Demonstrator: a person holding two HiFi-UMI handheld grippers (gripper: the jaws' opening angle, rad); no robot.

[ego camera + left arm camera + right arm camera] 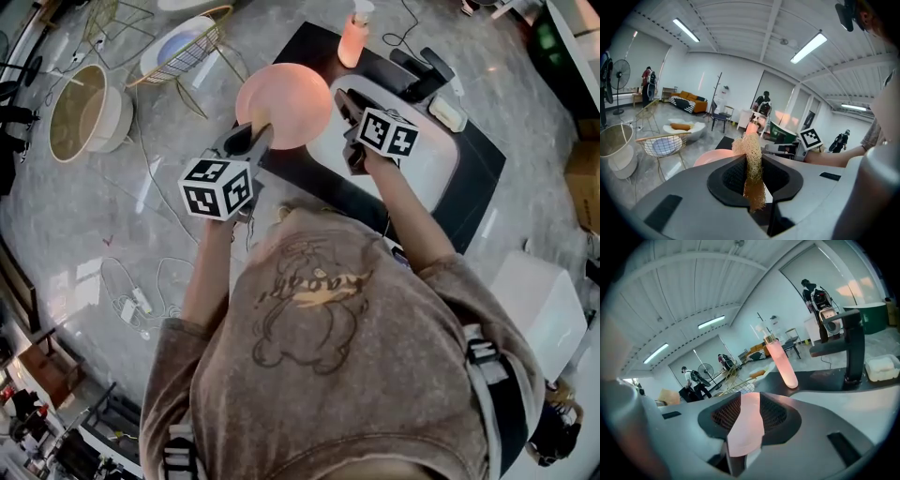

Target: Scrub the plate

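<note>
Right gripper (747, 400): jaws set narrow and clamped on the rim of the round pink plate (746, 427), with the pads against both faces. Left gripper (753, 161): jaws closed on a tan fibrous mesh scrubber (749, 145), which stands upright between them.

Only the head view shows the full plate disc. The disc lies at the left edge of the white sink basin (431, 159), with the left gripper on the side away from the basin. Whether the scrubber touches the plate cannot be determined

Only the left gripper view shows the scrubber
</note>
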